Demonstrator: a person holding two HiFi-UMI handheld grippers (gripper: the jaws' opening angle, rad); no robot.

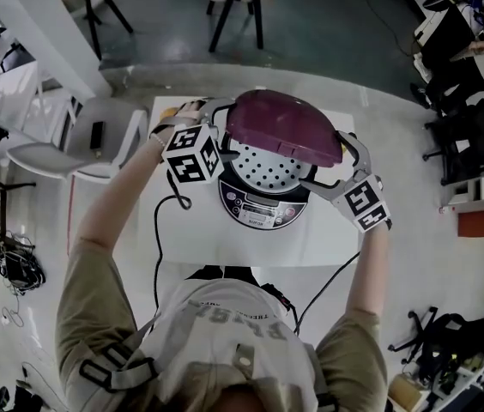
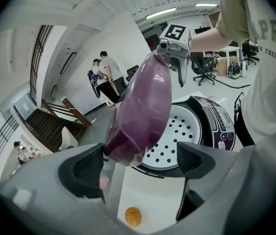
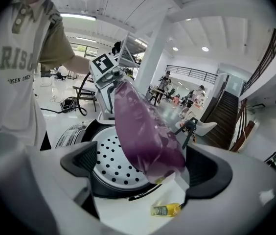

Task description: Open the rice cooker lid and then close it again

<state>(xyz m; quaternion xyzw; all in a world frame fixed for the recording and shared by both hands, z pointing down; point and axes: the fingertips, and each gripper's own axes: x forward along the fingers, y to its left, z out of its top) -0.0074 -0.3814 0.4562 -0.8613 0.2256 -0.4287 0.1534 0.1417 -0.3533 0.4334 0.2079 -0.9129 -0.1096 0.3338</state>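
Jaws apart — purple lid half-raised, tilted over rice cooker.

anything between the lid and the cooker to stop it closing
Nothing visible. The lid stands raised over the cooker, its holed plate bare. The left gripper and right gripper straddle the lid's sides, jaws open.

pale lettered shirt with khaki short sleeves, black straps.
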